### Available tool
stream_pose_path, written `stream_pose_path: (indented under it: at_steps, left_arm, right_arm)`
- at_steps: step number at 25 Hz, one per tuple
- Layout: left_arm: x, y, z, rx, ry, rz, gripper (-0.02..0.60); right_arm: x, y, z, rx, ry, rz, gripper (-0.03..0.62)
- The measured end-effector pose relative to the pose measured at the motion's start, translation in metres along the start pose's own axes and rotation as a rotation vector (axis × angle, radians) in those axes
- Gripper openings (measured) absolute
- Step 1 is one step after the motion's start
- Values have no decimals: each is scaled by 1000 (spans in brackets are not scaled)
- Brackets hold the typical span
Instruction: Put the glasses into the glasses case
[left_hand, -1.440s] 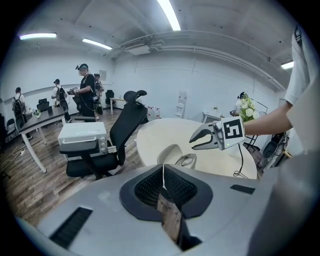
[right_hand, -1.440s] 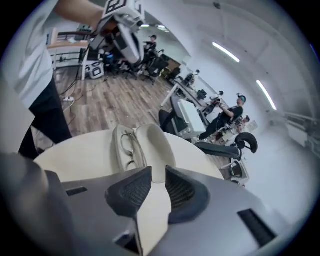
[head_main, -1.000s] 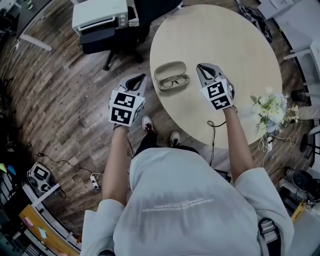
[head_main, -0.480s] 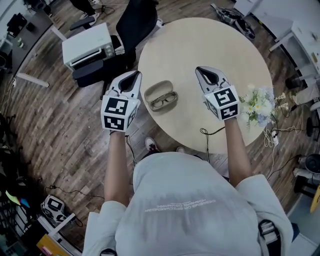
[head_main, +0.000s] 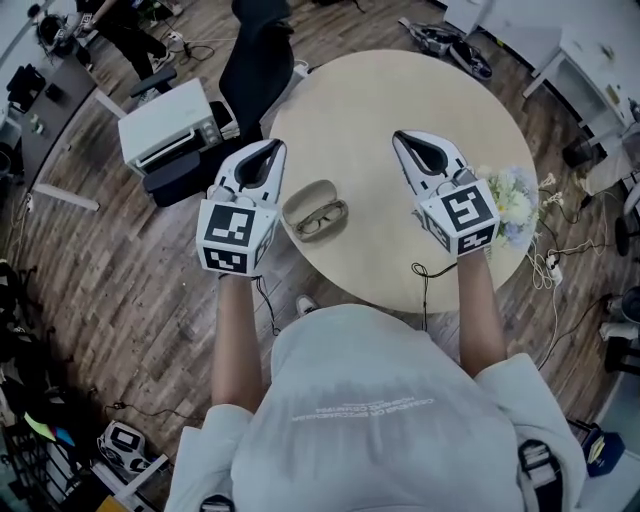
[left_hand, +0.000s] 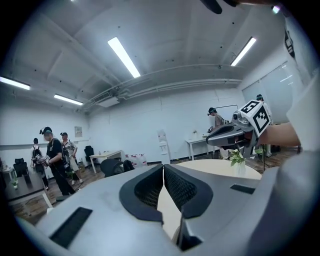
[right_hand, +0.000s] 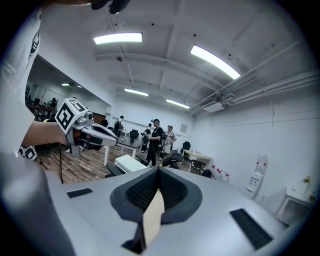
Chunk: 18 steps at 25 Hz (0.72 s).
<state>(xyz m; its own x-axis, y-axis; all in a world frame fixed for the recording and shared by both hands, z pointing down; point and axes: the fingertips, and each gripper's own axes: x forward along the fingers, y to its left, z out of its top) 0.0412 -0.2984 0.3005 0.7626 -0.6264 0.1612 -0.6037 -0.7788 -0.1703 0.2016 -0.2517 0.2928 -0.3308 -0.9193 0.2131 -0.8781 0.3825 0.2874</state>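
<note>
A round beige table (head_main: 400, 90) is seen from above, standing on a wooden floor (head_main: 100, 260). A white box-shaped appliance (head_main: 165, 125) is set on the floor beyond the table's left edge. A small bunch of flowers (head_main: 508, 200) is placed near the table's right rim.

The left gripper (head_main: 273, 150) is held over the table's left edge, just left of the glasses case. In the left gripper view its jaws are seen closed tip to tip. Only a thin slit is left lower down between the black pads (left_hand: 182, 187), and nothing is held there.

The right gripper (head_main: 403, 140) is held over the table, to the right of the case and apart from it. In the right gripper view its jaws are likewise pressed together at the tips, with nothing gripped between them. Both gripper views are pointed level across the room, and neither gripper is seen touching the table or the case.

The glasses case (head_main: 312, 196) is lying open on the table between the two grippers, near the front edge. The glasses (head_main: 322, 220) are seen folded in its nearer half.
</note>
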Motion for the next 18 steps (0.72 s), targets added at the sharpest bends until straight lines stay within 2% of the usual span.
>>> stream_pose_path:
  at_steps: [7, 18]
  left_arm:
    - [-5, -9, 24, 31, -45, -4, 18]
    - [-12, -17, 31, 52, -59, 3, 18]
  right_arm:
    - [-19, -6, 30, -34, -59, -26, 0]
    - [-25, 2, 25, -71, -39, -6, 0]
